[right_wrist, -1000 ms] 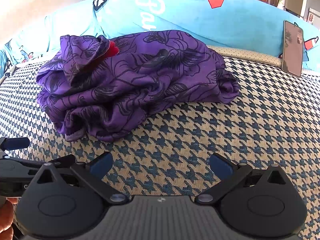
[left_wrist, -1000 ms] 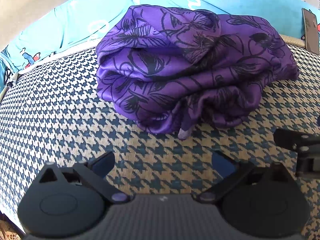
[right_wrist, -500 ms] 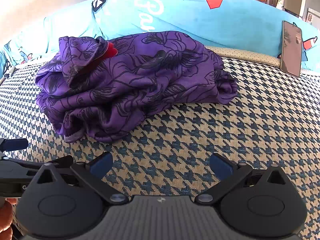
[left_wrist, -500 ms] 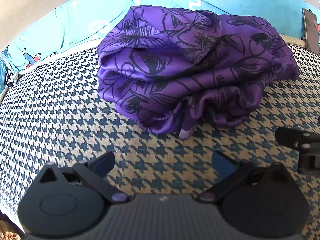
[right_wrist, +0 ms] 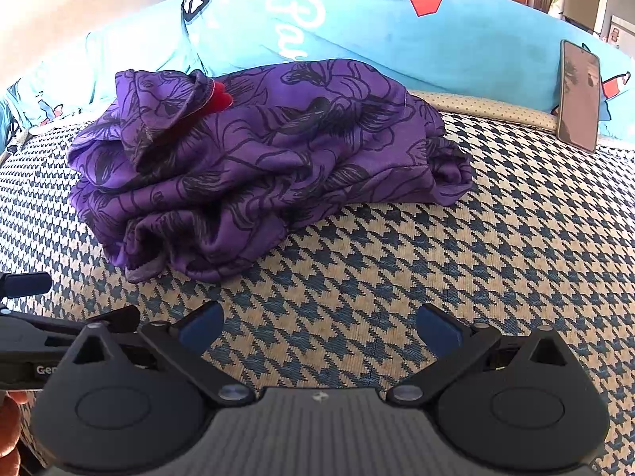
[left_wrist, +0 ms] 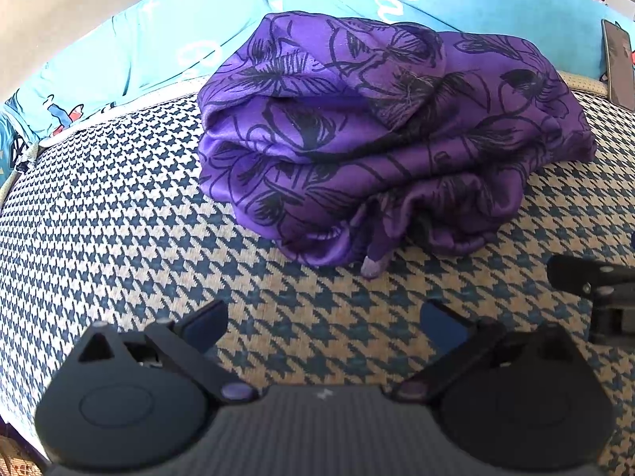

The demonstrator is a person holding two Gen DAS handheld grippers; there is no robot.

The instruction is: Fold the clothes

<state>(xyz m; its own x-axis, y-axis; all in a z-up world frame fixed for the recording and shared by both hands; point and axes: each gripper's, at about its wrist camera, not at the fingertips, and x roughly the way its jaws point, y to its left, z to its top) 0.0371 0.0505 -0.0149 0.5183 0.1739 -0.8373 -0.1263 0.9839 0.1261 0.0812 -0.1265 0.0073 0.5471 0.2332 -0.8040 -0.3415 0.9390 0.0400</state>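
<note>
A purple garment with a black floral print [left_wrist: 381,131] lies in a folded bundle on the houndstooth cushion [left_wrist: 119,214]. It also shows in the right wrist view [right_wrist: 270,166], with a red tag [right_wrist: 220,100] at its top left. My left gripper [left_wrist: 323,327] is open and empty, a short way in front of the bundle. My right gripper [right_wrist: 319,327] is open and empty, in front of the bundle and to its right. Neither touches the cloth.
A light blue pillow [right_wrist: 377,31] runs along the back of the cushion. A phone [right_wrist: 578,95] leans upright against it at the right. The other gripper shows at the right edge of the left view [left_wrist: 599,289] and the left edge of the right view [right_wrist: 35,341].
Both grippers have drawn back slightly from the bundle. The garment has not moved.
</note>
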